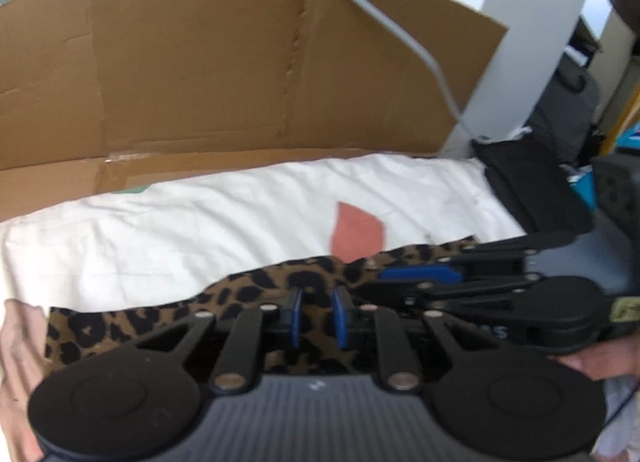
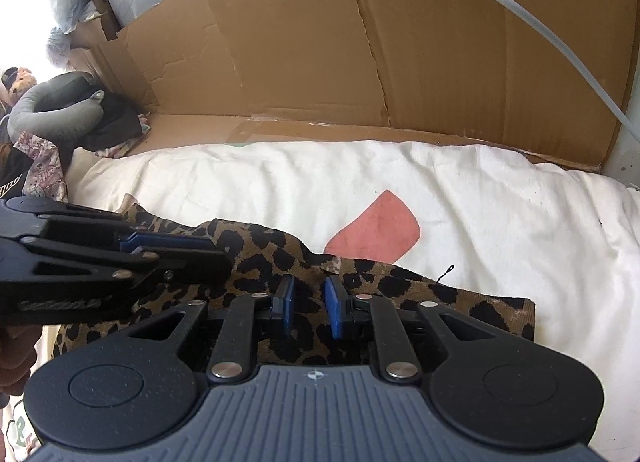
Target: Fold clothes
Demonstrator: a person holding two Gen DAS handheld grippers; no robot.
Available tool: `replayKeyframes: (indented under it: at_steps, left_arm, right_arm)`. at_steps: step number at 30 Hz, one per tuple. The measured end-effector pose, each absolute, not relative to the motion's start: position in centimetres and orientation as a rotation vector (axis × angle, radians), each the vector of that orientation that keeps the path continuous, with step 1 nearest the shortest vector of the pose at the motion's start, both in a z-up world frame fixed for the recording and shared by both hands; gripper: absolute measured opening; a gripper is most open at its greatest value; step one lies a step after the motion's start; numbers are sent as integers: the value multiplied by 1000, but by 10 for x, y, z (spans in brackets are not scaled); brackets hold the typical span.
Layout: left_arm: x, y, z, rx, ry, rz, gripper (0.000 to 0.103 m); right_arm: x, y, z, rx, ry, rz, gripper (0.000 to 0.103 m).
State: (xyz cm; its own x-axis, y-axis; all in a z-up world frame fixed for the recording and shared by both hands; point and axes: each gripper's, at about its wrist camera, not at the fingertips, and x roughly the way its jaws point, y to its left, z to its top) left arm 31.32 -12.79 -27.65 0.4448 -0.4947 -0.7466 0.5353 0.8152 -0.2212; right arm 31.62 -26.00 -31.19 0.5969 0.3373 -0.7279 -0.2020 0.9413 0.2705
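One brown-and-black leopard-print cloth [image 2: 400, 286] spread on a white sheet with a pink patch [image 2: 480, 198]; left gripper [image 1: 316, 312] and right gripper [image 2: 308, 302], jaws slightly apart over the cloth; flattened brown cardboard [image 1: 200, 74] behind

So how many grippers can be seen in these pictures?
2. The left gripper and the right gripper are both over the leopard cloth, side by side. None seems hidden.

Bright daylight, overexposed at the sides; left view motion-blurred, fisheye-curved edges
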Motion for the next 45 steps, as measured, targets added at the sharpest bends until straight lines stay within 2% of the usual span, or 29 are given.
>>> replayKeyframes:
  at_steps: [6, 19, 23, 36, 45]
  left_arm:
    - [312, -137, -286, 120, 917, -622, 19]
    - [313, -137, -294, 143, 941, -608, 19]
    - [316, -138, -295, 151, 947, -606, 18]
    - [313, -147, -298, 178, 934, -558, 16]
    - [311, -153, -295, 191, 942, -517, 16]
  right_arm:
    - [312, -260, -302, 128, 893, 318, 22]
    - [243, -264, -294, 39, 891, 312, 27]
    - [223, -269, -298, 22, 909, 310, 39]
    - [173, -297, -305, -38, 946, 236, 39]
    - [146, -320, -300, 54, 887, 114, 40]
